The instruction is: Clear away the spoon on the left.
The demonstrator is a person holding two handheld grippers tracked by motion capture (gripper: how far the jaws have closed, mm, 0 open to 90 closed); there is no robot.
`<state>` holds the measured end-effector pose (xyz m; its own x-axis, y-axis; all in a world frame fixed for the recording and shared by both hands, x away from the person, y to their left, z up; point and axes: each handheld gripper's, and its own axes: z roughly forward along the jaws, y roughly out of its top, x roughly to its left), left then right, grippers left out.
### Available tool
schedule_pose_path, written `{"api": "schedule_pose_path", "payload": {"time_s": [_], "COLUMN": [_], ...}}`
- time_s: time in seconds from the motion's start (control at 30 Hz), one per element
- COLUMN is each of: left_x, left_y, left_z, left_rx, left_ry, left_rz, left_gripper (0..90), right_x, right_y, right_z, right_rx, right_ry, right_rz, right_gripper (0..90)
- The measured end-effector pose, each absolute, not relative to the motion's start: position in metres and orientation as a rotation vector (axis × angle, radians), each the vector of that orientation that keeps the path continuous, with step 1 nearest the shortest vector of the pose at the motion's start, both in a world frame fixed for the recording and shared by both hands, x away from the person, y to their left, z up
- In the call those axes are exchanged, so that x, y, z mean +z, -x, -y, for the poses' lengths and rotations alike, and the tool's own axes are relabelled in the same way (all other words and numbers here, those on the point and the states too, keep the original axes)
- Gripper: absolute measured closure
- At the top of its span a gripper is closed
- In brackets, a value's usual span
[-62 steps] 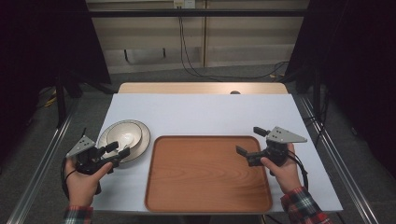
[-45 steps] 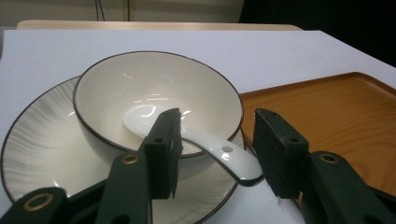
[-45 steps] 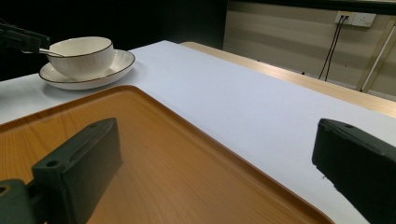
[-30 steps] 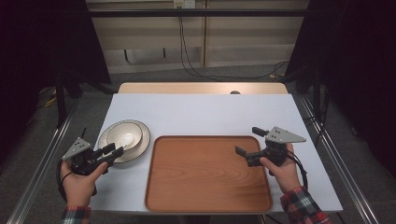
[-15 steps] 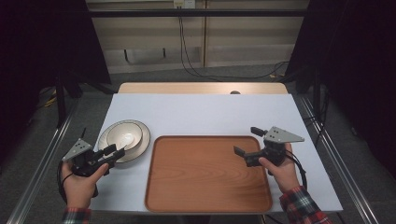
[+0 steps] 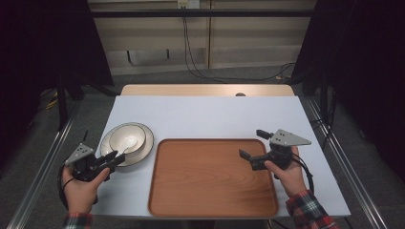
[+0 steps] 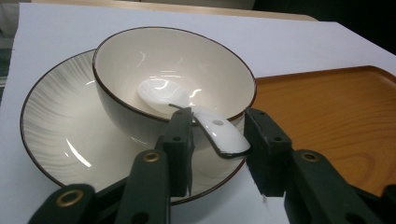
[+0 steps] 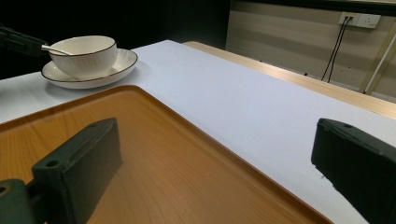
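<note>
- The white ceramic spoon lies in the bowl, which stands on the plate at the left of the white bench, just beside the wooden tray.
- The spoon's scoop end rests low inside the bowl; the handle climbs over the near rim and overhangs the plate.
- In the left gripper view its long axis runs from the bowl's middle down and to the right, handle end nearest the camera. In the high view the handle points toward the bench's near left corner.
- The left gripper straddles the spoon's handle. One finger looks to touch the handle's side; the other stands clear of it, with a gap showing. The jaws are part closed and have just been closing, but are not yet pinching the handle. Contact on the near finger is hard to confirm from this angle.
- The right gripper hovers over the tray's right edge, jaws spread wide with nothing between them.
- Against the earlier high views: the left gripper was farther up beside the plate at first and now sits lower at its near edge. Bowl, plate and tray are unmoved. The right gripper holds much the same station.
</note>
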<state>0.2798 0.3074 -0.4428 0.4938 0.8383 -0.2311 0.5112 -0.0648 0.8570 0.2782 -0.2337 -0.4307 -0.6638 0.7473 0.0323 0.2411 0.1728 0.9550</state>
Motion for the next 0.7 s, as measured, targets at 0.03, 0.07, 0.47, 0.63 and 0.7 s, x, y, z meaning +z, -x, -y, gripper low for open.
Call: {"api": "schedule_pose_path", "payload": {"time_s": [0.03,0.07,0.47,0.63,0.7], "left_x": [-0.443,-0.443,-0.439,-0.434,-0.433], "left_y": [-0.28,-0.28,-0.285,-0.289,-0.291], "left_z": [-0.309,-0.309,-0.32,-0.317,-0.317], "left_rx": [0.4,0.403,0.446,0.474,0.486], "left_ry": [-1.715,-1.713,-1.631,-1.595,-1.591], "left_rz": [-1.161,-1.167,-1.18,-1.155,-1.14], "left_gripper": [65.1,66.1,77.7,79.8,82.3], "right_x": [-0.431,-0.431,-0.43,-0.43,-0.429], "right_y": [-0.278,-0.278,-0.277,-0.275,-0.274], "right_z": [0.234,0.234,0.235,0.237,0.238], "right_rx": [1.506,1.504,1.504,1.5,1.499], "right_ry": [-0.931,-0.932,-0.932,-0.936,-0.934], "right_rz": [-2.009,-2.009,-2.007,-2.008,-2.008], "right_gripper": [1.2,1.1,1.1,1.1,1.0]}}
